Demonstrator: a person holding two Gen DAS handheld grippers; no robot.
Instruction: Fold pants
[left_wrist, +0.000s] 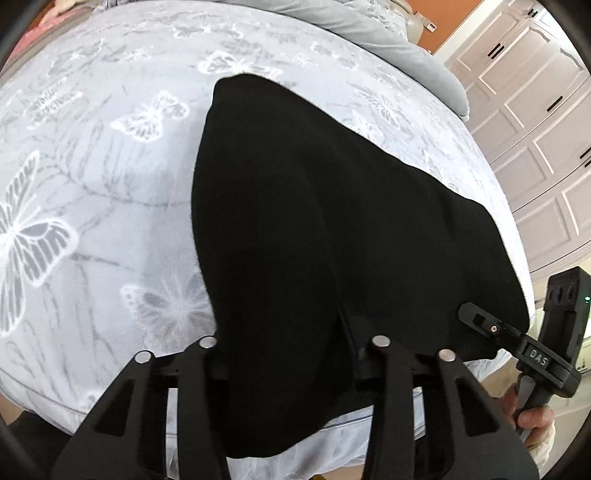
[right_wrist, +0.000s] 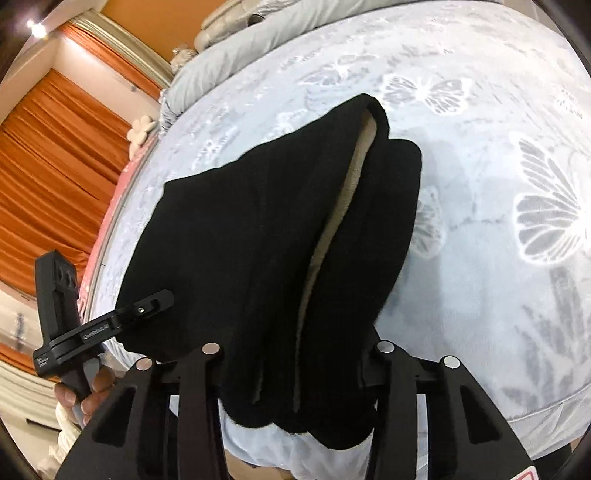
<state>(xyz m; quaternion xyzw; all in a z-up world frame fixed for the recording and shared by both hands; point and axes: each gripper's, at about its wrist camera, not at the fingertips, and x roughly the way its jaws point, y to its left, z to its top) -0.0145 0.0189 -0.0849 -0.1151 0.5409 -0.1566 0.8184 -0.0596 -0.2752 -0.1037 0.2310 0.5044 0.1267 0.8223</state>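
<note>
Black pants (left_wrist: 314, 229) with a beige fleece lining (right_wrist: 332, 229) lie folded on a pale blue butterfly-print bed (left_wrist: 92, 184), their near end hanging over the bed's front edge. My left gripper (left_wrist: 291, 354) has its fingers spread on either side of the near edge of the pants. My right gripper (right_wrist: 295, 362) stands the same way at the other near corner, over the layered edges. Each gripper also shows from the side in the other view: the right one (left_wrist: 480, 321) and the left one (right_wrist: 147, 306), fingers lying on the cloth. Whether the fingertips pinch cloth is hidden by the fabric.
A grey pillow (left_wrist: 406, 48) lies at the head of the bed. White panelled cabinets (left_wrist: 535, 122) stand beyond the bed's right side. Orange curtains (right_wrist: 48, 155) hang beyond the other side. A pink sheet edge (right_wrist: 110, 229) runs along the mattress.
</note>
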